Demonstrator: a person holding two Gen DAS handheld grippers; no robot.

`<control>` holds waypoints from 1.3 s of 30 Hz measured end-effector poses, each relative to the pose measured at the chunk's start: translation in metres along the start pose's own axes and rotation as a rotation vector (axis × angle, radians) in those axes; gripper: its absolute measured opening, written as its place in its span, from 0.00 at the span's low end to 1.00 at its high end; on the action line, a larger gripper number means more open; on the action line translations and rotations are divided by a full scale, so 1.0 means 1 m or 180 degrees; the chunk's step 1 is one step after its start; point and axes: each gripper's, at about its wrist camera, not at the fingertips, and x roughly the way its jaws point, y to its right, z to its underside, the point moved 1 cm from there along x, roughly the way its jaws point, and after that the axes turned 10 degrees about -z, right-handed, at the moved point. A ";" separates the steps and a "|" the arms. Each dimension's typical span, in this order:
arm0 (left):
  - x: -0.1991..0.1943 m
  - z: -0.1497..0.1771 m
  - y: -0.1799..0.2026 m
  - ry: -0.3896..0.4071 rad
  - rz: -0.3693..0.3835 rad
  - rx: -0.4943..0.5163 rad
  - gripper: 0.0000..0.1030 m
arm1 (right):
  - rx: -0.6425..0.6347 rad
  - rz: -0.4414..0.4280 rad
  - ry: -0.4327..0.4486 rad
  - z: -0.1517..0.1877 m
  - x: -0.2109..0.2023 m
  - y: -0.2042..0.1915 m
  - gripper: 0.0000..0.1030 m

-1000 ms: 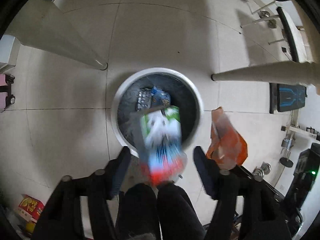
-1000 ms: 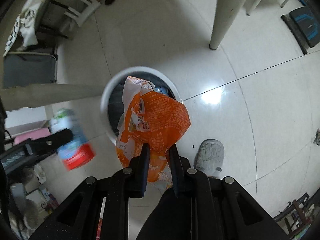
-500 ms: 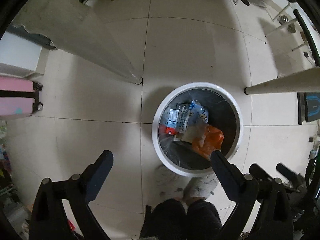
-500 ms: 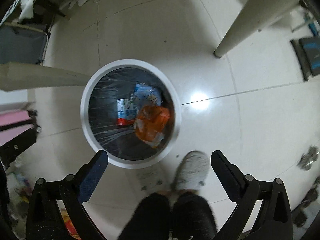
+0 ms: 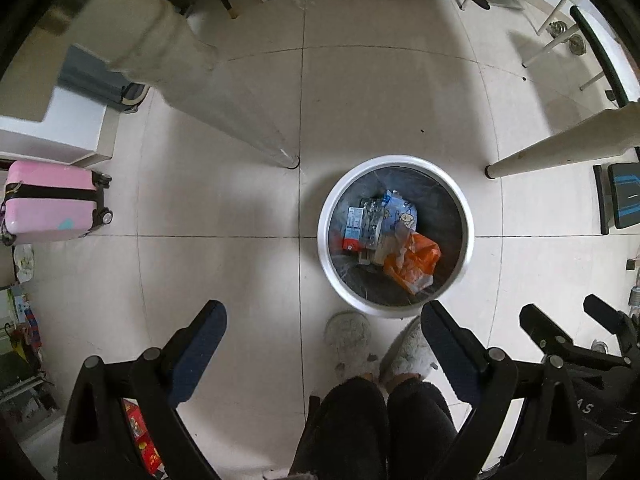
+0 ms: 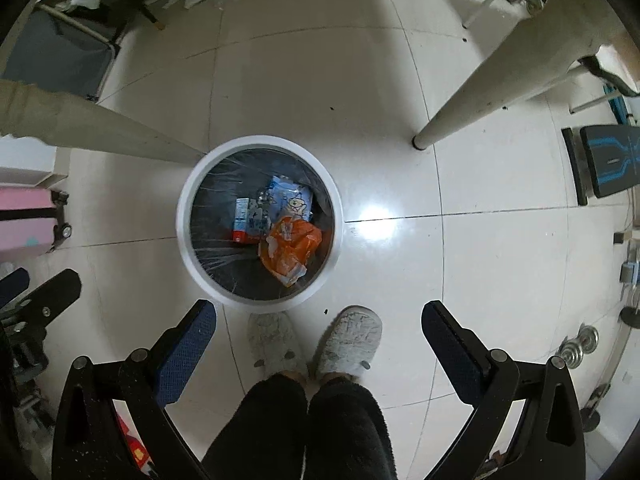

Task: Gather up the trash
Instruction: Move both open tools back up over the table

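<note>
Only the left wrist view shows the whole pink suitcase (image 5: 52, 202) at nine o'clock, while both the left gripper (image 5: 322, 316) and right gripper (image 6: 318, 312) hang fingers-wide, empty, above the trash bin (image 6: 184, 216) holding the orange bag (image 6: 292, 246).

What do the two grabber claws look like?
Both look alike. The left gripper and right gripper each have a black plastic frame with triangle-shaped cut-outs and small silver bolts at the joints. Their fingers are flat paddles covered in dark blue, bumpy-looking rubber pads. No cables or writing show on them.
</note>
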 end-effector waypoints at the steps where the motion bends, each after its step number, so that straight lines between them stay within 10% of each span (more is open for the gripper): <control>1: -0.007 0.004 -0.002 0.0009 0.0009 -0.0004 0.96 | -0.0016 0.0000 0.0017 0.002 -0.007 -0.002 1.00; 25: -0.227 0.053 -0.074 0.0460 0.0144 0.0010 0.96 | -0.0238 -0.0190 0.0387 0.053 -0.297 -0.074 1.00; 32: -0.279 0.013 -0.098 0.0761 0.0085 -0.0214 0.96 | -0.0023 -0.0491 0.0653 0.024 -0.374 -0.091 1.00; 39: -0.330 -0.089 -0.103 0.1053 -0.0030 -0.0548 0.97 | 0.0173 -0.0760 0.0933 -0.082 -0.426 -0.083 1.00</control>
